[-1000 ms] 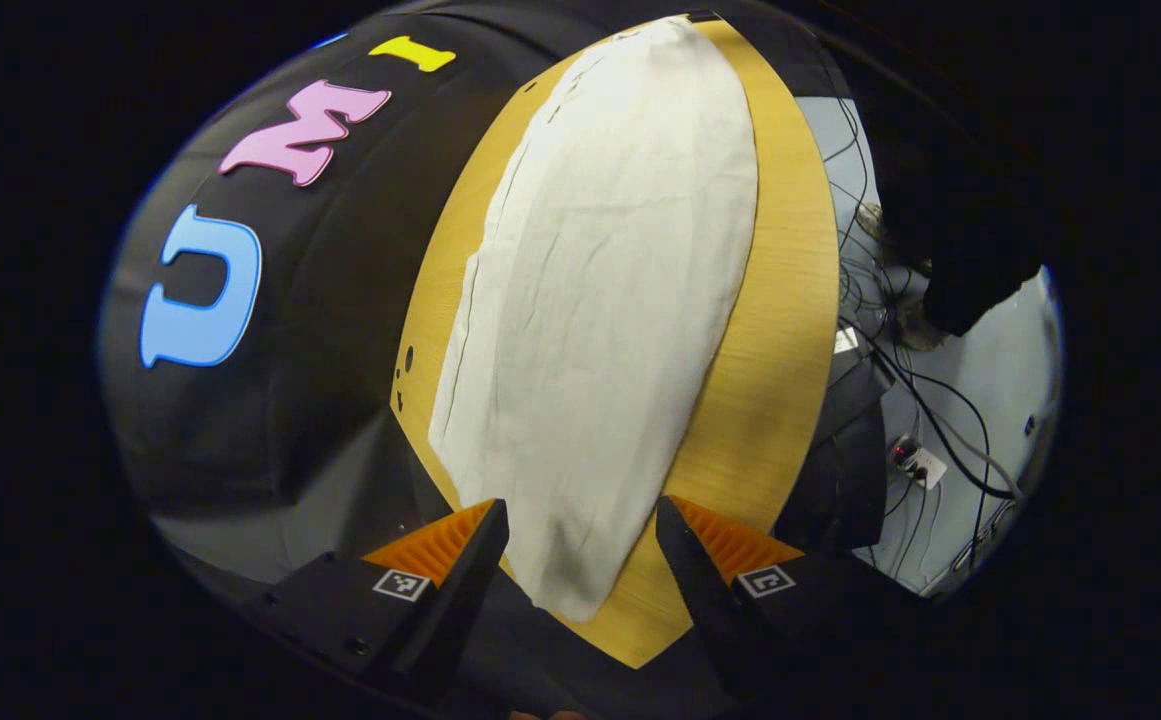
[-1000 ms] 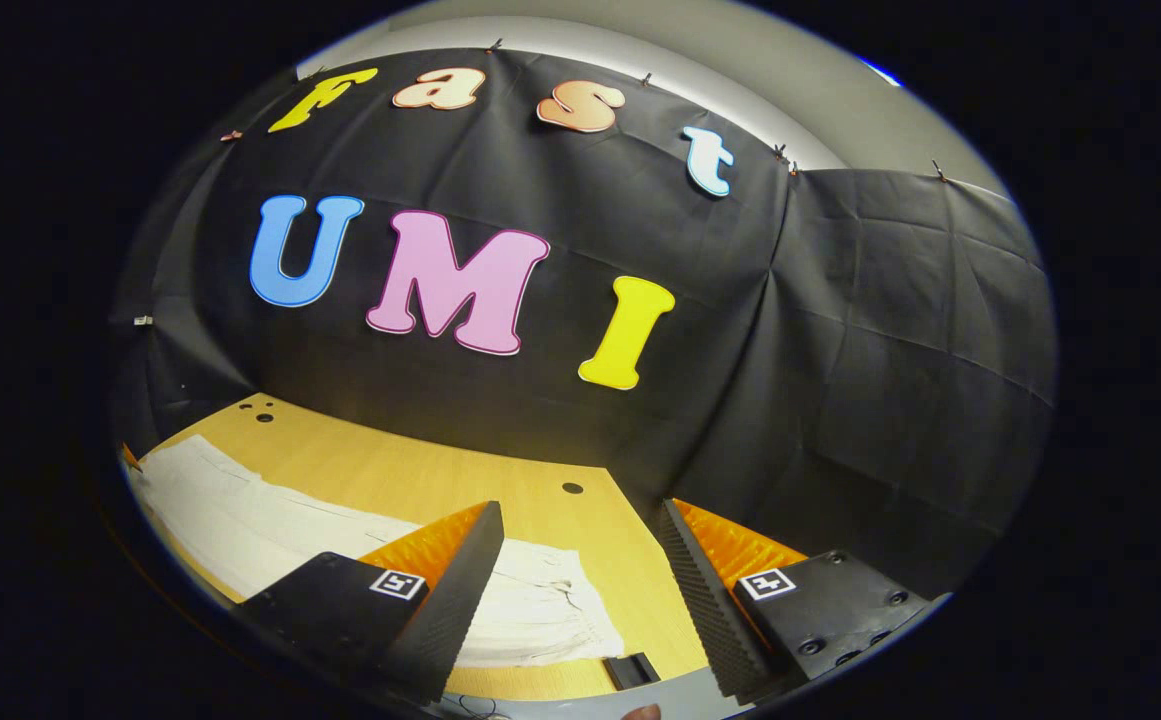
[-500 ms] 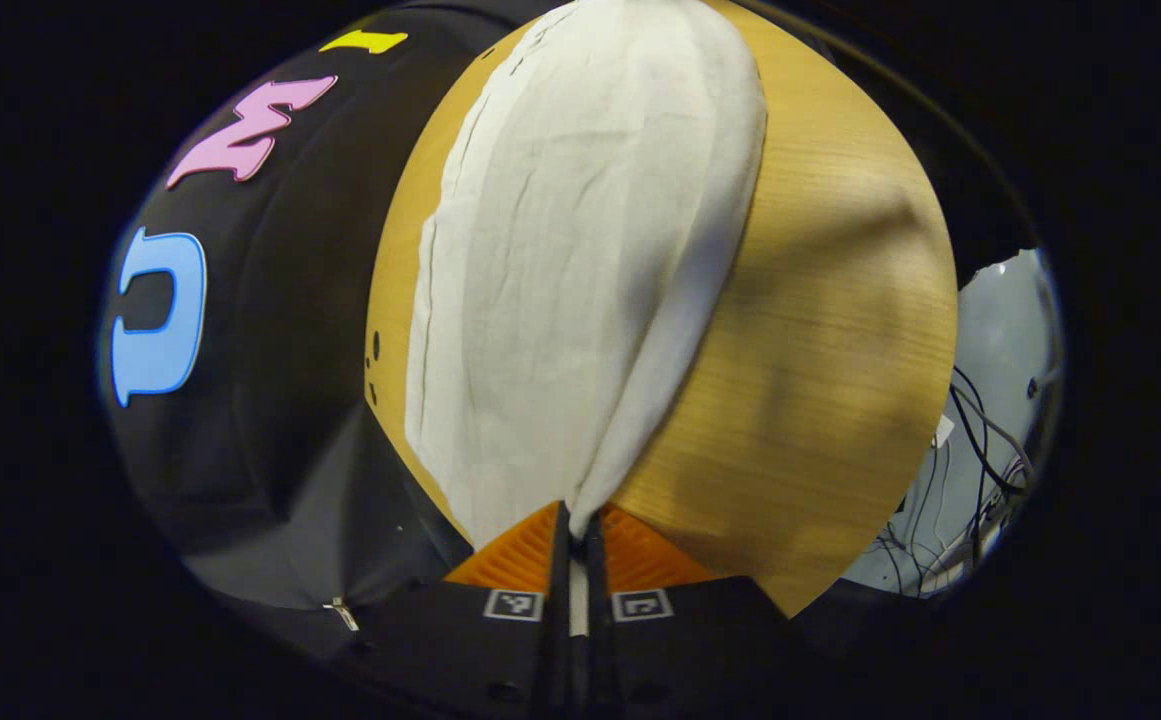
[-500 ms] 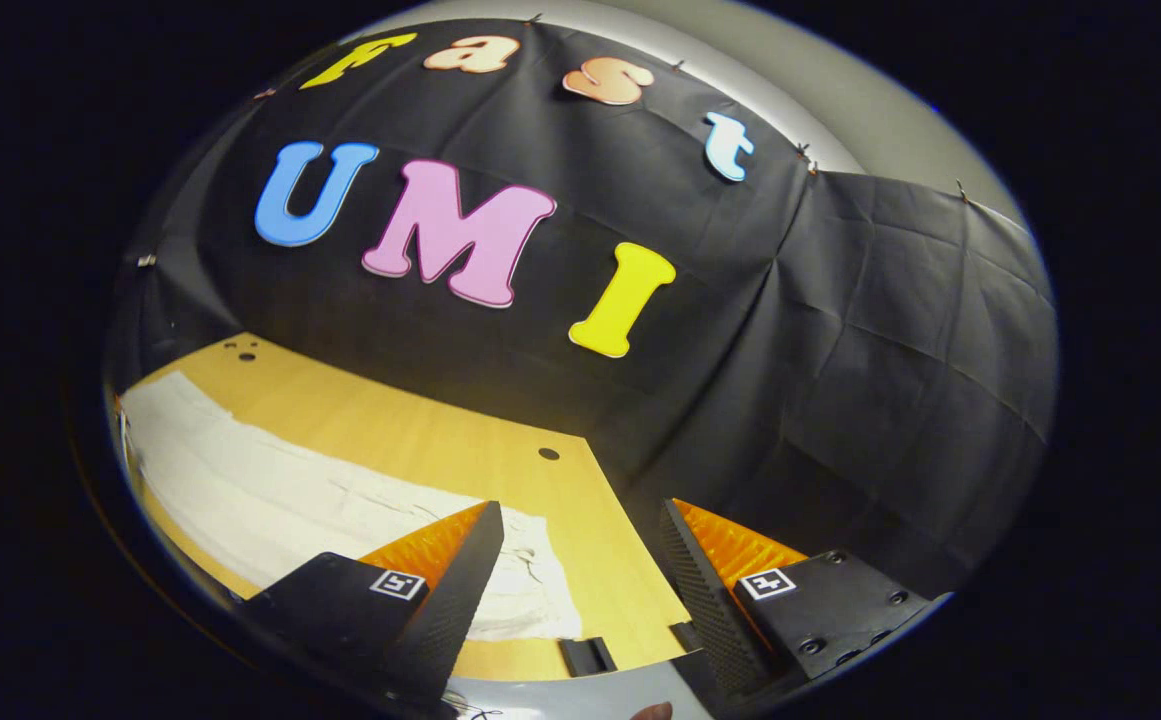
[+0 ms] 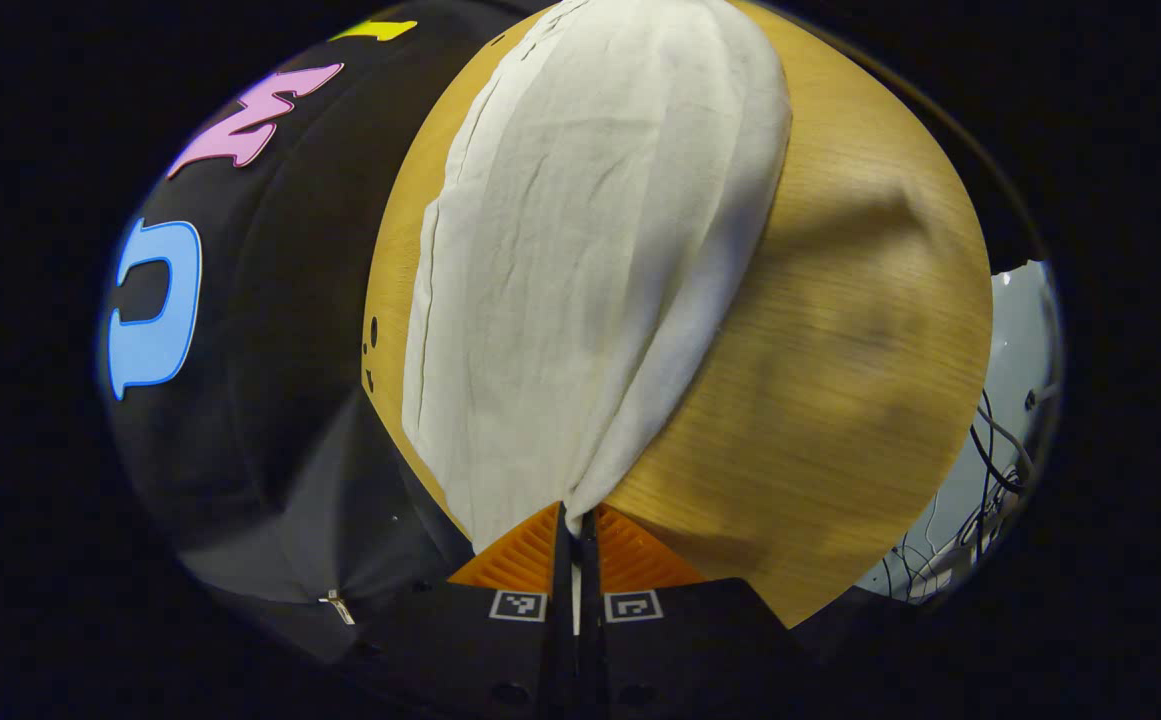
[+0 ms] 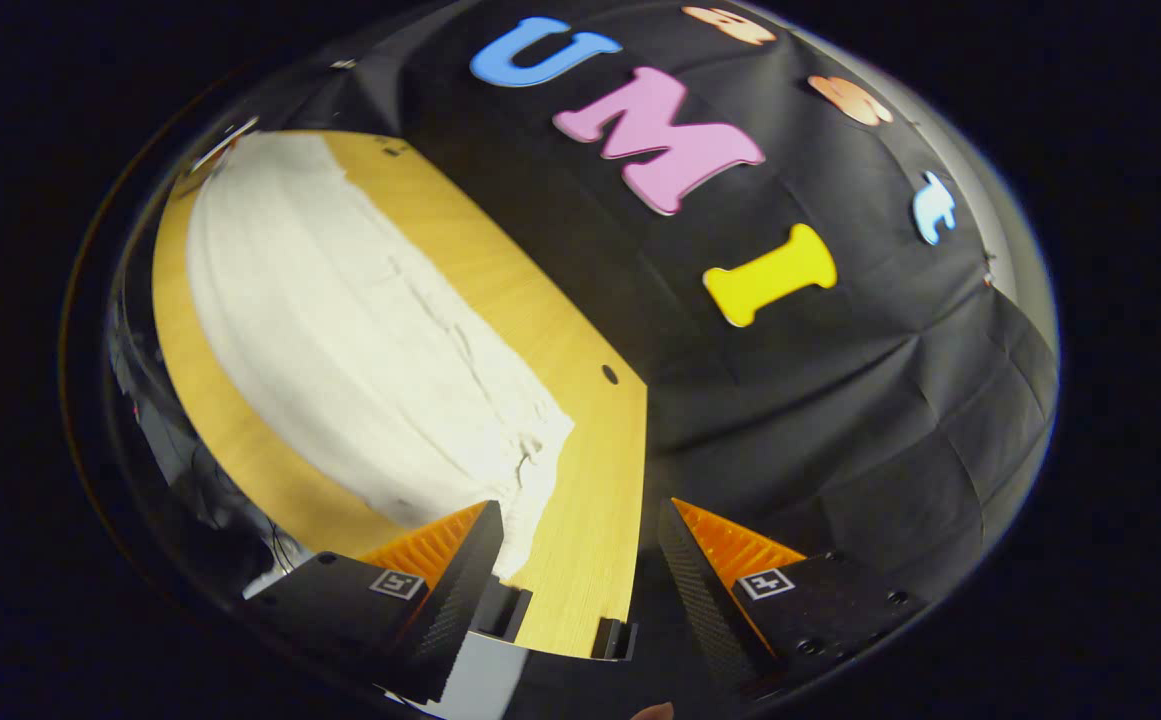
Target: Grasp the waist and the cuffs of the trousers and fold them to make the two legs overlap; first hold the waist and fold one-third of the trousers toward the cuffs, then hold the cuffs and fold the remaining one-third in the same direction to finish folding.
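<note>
Lay flat along the desk, the trousers: soft, light, limp cloth, likely to sag and crease, so best taken by the firmer waist hem and the cuffs. Left gripper clamped shut on a pinch of trousers at the desk's end, as half a second before. Right gripper wide open and empty, now swung down over the opposite end.

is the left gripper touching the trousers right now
Touching. In the left gripper view the left gripper is shut on the trousers, cloth pinched between both fingers.
</note>
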